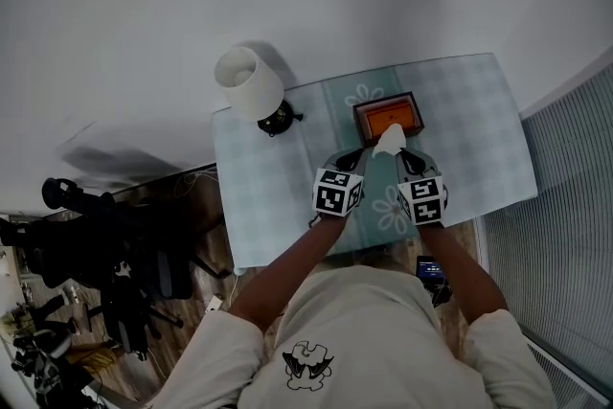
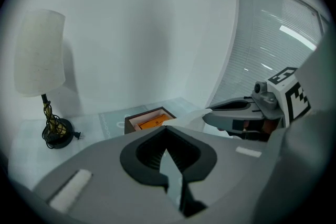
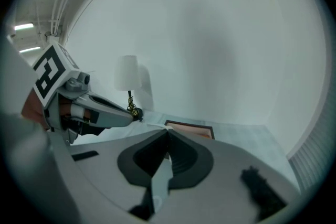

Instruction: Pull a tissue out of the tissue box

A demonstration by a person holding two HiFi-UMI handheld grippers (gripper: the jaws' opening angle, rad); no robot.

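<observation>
A desk [image 1: 479, 129] under a pale teal checked cloth carries a dark brown square tissue box [image 1: 420, 113] with an orange inside, set near the middle of the far edge. A lamp with a white cylindrical shade [image 1: 251, 83] stands at the far left corner. A white crumpled tissue [image 1: 389, 140] rises from the near side of the box. The right gripper [image 1: 406, 158] meets the tissue with its fingers pressed together on its tip. Most of the sheet is hidden behind the grey finger bodies in that gripper's own view, where only a white sliver shows. The left gripper [image 1: 354, 156] hovers just beside it, over the box's near left corner, fingers also pressed together. The tissue lies right behind their tips in the left gripper view, and whether they catch any of it cannot be told. The near edge of the desk is covered by the person's forearms. Dark gear on the floor [image 1: 86, 254] beyond the left edge is too murky to name.
</observation>
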